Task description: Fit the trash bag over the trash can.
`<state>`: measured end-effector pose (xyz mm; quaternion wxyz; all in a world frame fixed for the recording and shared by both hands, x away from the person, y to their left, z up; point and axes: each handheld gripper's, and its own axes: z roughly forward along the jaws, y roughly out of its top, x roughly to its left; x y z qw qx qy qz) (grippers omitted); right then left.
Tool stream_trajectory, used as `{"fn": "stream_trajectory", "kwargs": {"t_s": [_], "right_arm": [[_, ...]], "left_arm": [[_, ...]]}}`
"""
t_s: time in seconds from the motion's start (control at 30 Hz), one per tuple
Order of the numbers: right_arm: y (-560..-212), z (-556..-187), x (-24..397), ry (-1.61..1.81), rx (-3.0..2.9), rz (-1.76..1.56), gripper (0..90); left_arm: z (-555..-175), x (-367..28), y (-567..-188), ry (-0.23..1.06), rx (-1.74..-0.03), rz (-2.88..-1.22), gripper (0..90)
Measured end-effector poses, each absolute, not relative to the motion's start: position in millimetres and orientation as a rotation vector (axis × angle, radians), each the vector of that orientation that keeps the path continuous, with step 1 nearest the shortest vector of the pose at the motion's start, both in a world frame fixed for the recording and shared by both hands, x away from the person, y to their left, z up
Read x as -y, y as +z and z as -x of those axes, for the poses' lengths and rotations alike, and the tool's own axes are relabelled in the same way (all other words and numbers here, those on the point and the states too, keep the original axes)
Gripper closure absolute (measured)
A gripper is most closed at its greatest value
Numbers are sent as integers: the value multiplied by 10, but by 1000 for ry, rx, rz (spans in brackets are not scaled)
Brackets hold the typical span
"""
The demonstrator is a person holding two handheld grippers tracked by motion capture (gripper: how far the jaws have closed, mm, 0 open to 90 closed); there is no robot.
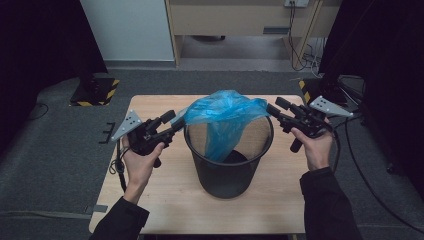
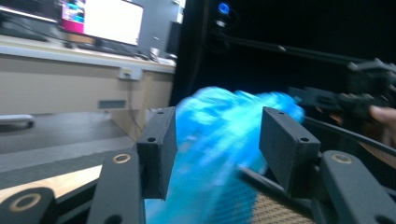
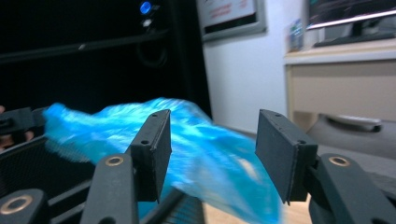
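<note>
A black mesh wastebasket [image 1: 227,170] stands in the middle of the wooden table [image 1: 165,200]. A blue plastic bag [image 1: 225,117] lies bunched over its far rim and hangs down inside. My left gripper [image 1: 176,123] is at the basket's left rim, its tips at the bag's left edge. In the left gripper view its jaws [image 2: 217,149] stand wide apart with the blue bag [image 2: 219,135] between and beyond them. My right gripper [image 1: 271,110] is at the right rim by the bag's right edge. It is open [image 3: 212,154] too, with the blurred bag [image 3: 201,149] past its pads.
The table stands on grey carpet. A wooden desk [image 1: 240,20] with cables is at the back, and black stands with yellow-striped bases [image 1: 95,92] sit at the far left and far right. Bare tabletop lies in front of the basket.
</note>
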<state>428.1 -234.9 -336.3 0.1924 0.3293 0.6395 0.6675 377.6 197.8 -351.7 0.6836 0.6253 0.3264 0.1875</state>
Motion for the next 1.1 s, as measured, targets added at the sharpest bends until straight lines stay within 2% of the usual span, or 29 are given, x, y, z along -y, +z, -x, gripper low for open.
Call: {"fn": "stream_trajectory", "kwargs": {"t_s": [0.07, 0.17, 0.27, 0.37, 0.43, 0.57, 0.7, 1.1], "right_arm": [[-3375, -4323, 2280, 1856, -1838, -926, 452], [-3411, -4385, 2224, 1849, -1896, -934, 488], [-3448, -4405, 2200, 1855, -1937, -918, 614], [-3455, -4392, 2204, 1893, -1920, -925, 683], [-3440, -4375, 2227, 1888, -1890, -926, 780], [-3401, -4330, 2249, 1899, -1877, -914, 836], [-3381, -4242, 2258, 1909, -1852, -880, 897], [-3508, -3676, 2387, 2004, -1864, -783, 900]], "left_arm": [[-3817, -1937, -3538, 417, -735, -1412, 480], [-3893, -1913, -3565, 385, -749, -1415, 559], [-3932, -1896, -3571, 349, -762, -1402, 640], [-3938, -1922, -3552, 357, -772, -1401, 732], [-3930, -1947, -3540, 355, -774, -1401, 802], [-3881, -1944, -3496, 372, -766, -1416, 889], [-3731, -1918, -3450, 372, -714, -1445, 896], [-3116, -1930, -3544, 314, -573, -1500, 900]]}}
